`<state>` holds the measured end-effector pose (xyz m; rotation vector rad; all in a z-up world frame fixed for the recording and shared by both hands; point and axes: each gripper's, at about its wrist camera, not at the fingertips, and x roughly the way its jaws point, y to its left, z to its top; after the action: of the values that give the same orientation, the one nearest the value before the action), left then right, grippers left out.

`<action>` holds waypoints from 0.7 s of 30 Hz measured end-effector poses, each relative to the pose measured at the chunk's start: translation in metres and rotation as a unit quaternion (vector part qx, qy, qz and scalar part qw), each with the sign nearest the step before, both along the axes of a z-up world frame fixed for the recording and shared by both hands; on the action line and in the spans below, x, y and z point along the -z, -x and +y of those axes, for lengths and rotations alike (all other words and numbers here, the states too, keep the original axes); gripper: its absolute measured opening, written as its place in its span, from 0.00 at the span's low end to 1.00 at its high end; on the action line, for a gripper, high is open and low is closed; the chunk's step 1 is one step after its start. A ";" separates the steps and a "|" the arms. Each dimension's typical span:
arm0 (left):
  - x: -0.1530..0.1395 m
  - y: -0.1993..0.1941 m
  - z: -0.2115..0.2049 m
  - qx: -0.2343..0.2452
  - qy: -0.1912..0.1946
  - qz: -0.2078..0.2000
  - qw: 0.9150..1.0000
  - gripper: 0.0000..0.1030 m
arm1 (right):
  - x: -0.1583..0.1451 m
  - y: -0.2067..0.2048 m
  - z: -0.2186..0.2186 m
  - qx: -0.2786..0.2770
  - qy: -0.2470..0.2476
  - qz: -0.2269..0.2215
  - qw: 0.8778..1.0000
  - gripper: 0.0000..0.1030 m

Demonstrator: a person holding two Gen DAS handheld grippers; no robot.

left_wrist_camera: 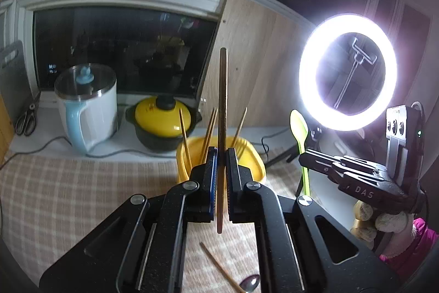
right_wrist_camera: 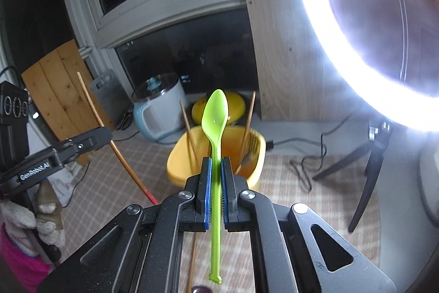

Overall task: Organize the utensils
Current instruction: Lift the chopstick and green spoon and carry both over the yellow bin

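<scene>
My left gripper [left_wrist_camera: 221, 155] is shut on a brown chopstick [left_wrist_camera: 222, 100] and holds it upright in front of the yellow utensil holder [left_wrist_camera: 255, 164]. The holder has several chopsticks [left_wrist_camera: 184, 133] standing in it. My right gripper [right_wrist_camera: 215, 164] is shut on a green plastic spoon [right_wrist_camera: 215, 117], bowl up, just before the same yellow holder [right_wrist_camera: 178, 158]. The right gripper and its spoon [left_wrist_camera: 299, 128] show at the right of the left wrist view. The left gripper's chopstick [right_wrist_camera: 109, 142] shows at the left of the right wrist view. A loose chopstick [left_wrist_camera: 219, 268] and a metal spoon [left_wrist_camera: 250, 283] lie on the checked cloth.
A white and blue kettle [left_wrist_camera: 87, 106] and a yellow-lidded black pot [left_wrist_camera: 163, 122] stand on the sill behind the holder. Scissors [left_wrist_camera: 26, 120] lie at the far left. A bright ring light [left_wrist_camera: 348, 72] on a tripod [right_wrist_camera: 367, 172] stands at the right, with cables [right_wrist_camera: 307, 164] on the cloth.
</scene>
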<state>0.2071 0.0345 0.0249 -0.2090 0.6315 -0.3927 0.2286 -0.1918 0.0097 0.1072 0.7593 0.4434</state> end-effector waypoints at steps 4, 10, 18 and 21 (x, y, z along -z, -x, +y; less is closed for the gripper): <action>-0.011 -0.012 0.002 -0.003 0.000 -0.014 1.000 0.04 | -0.005 -0.014 0.006 0.006 0.004 -0.012 1.000 0.05; -0.022 -0.029 0.007 -0.014 0.006 -0.028 1.000 0.04 | -0.006 -0.033 0.009 0.014 0.001 -0.020 1.000 0.05; -0.013 -0.054 0.008 -0.033 0.009 -0.020 0.999 0.04 | -0.001 -0.052 0.014 0.025 0.002 -0.021 0.999 0.05; -0.008 -0.060 0.006 -0.032 0.003 -0.015 0.999 0.04 | 0.001 -0.061 0.016 0.031 0.002 -0.019 0.999 0.05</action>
<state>0.2674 0.0402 0.0325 -0.2284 0.5934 -0.3353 0.2895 -0.1758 0.0084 0.1184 0.7166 0.3834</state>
